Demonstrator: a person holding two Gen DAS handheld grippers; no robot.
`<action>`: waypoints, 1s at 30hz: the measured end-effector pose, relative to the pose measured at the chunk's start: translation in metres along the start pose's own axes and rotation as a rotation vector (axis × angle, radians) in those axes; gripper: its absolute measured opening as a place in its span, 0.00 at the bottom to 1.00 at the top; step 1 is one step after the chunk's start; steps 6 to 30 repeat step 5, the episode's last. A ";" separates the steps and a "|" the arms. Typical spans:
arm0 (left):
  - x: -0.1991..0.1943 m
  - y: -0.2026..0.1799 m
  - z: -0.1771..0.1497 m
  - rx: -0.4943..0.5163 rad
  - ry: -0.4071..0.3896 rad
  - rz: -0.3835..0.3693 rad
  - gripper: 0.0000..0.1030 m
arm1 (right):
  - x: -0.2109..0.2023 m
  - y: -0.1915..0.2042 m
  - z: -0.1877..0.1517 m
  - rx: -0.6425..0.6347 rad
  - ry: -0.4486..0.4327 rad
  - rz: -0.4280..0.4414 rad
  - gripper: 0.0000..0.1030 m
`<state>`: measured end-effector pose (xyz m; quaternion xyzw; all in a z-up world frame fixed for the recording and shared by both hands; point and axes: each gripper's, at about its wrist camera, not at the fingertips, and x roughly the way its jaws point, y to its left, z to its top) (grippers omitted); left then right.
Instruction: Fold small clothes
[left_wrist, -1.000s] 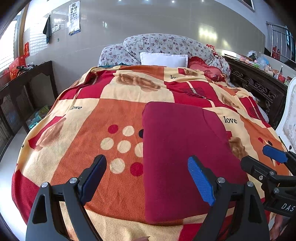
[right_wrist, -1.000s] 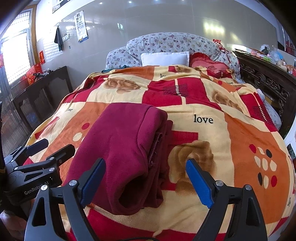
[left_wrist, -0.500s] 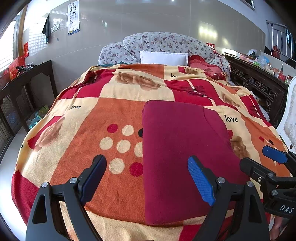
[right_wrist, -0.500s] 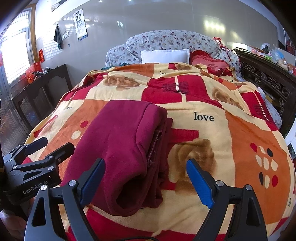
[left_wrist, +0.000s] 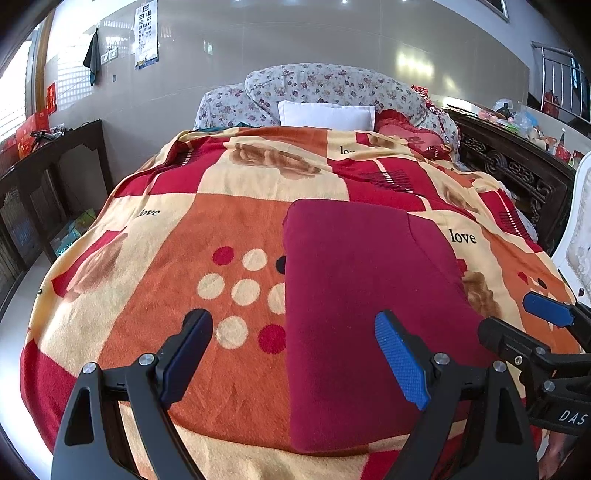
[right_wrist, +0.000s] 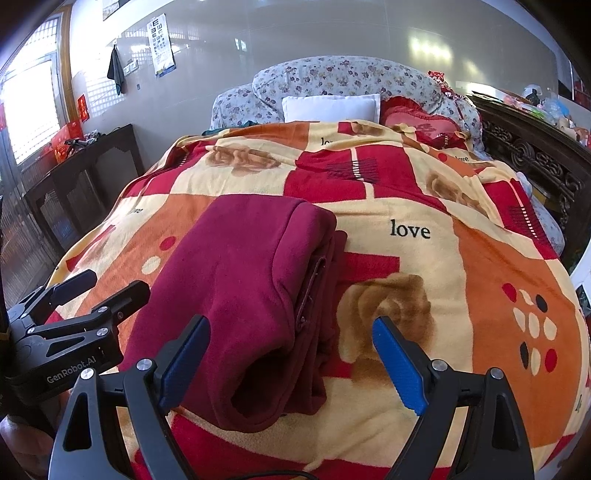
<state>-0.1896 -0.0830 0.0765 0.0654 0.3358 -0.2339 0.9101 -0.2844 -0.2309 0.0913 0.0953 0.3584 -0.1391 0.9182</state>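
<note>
The dark red garment (right_wrist: 240, 295) lies folded on the patterned blanket (right_wrist: 461, 258). Left gripper (left_wrist: 295, 354) and right gripper (right_wrist: 291, 354) hover above it, jaws wide apart, gripping nothing.

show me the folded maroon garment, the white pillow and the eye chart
folded maroon garment (right_wrist: 236, 280), right wrist view, middle of its top layer
white pillow (left_wrist: 325, 115), left wrist view, centre of its front
eye chart (right_wrist: 160, 50), right wrist view, middle of the sheet

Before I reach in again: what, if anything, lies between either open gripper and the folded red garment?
Nothing visible. The folded red garment lies alone on the blanket, directly ahead of the left gripper and the right gripper. Both are open and empty, and only bare blanket surrounds the garment.
</note>
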 end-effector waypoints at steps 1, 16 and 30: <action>0.000 -0.001 0.001 -0.002 0.001 -0.001 0.86 | 0.000 0.000 0.000 0.000 0.001 0.000 0.90; -0.001 0.000 0.001 -0.003 0.010 -0.005 0.86 | 0.002 -0.004 0.000 0.005 0.007 0.007 0.90; -0.001 0.000 0.001 -0.003 0.010 -0.005 0.86 | 0.002 -0.004 0.000 0.005 0.007 0.007 0.90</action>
